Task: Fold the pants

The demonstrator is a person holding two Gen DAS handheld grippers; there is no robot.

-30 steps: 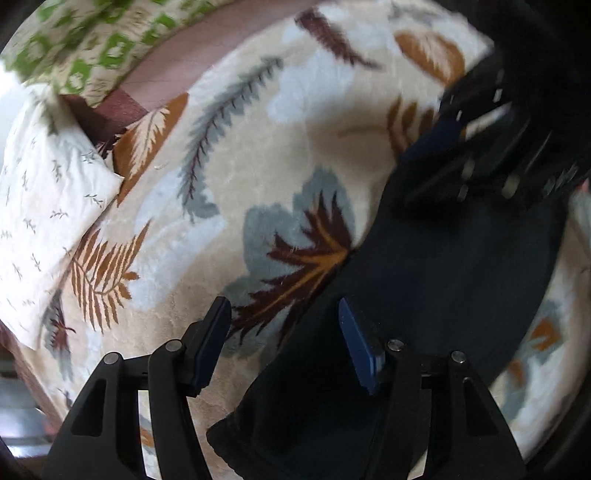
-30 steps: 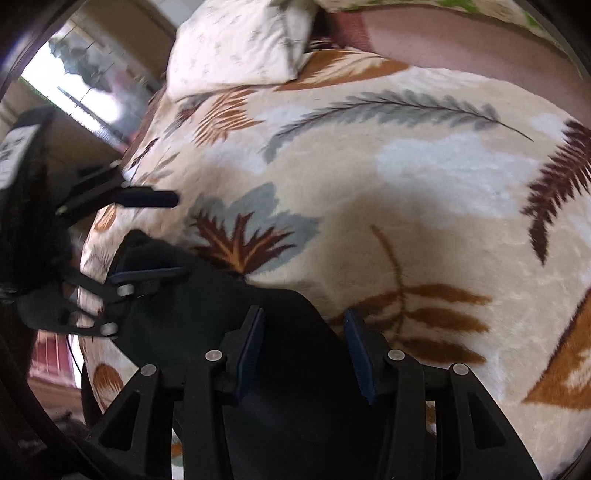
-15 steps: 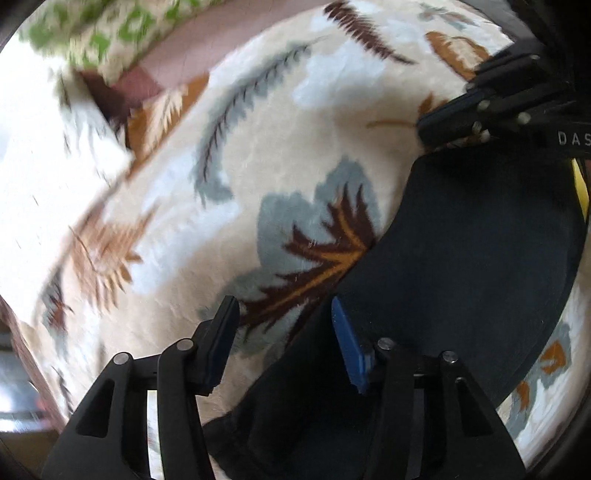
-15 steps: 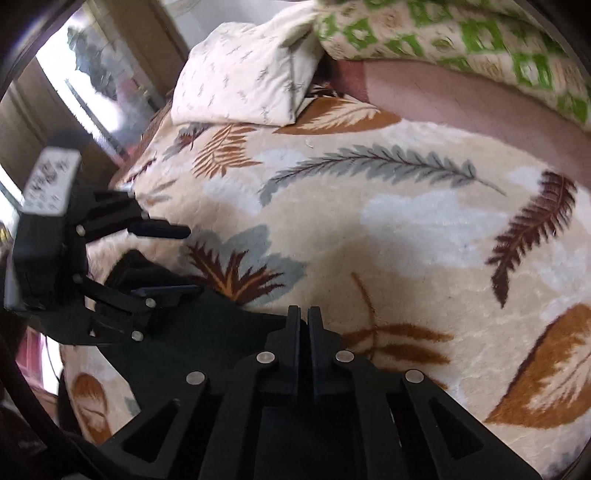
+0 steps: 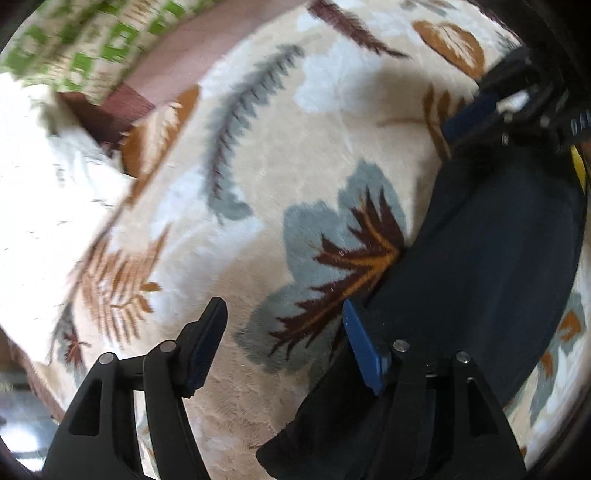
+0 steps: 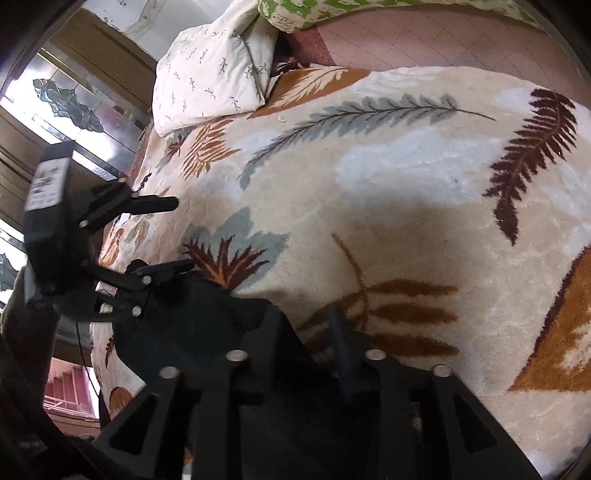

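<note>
Both grippers' fingers reopened; one pants [image 5: 491,258], two pillows.

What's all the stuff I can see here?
pants: one, dark, flat on the blanket's near side
blanket: one, cream with leaf prints, covering the bed
pillow: one, white with small sprigs, at the head of the bed
quilt: one, green and white, far edge
left gripper: black with blue pads, open, over the pants' edge
right gripper: black, open, jaws just opening, above the pants
</note>
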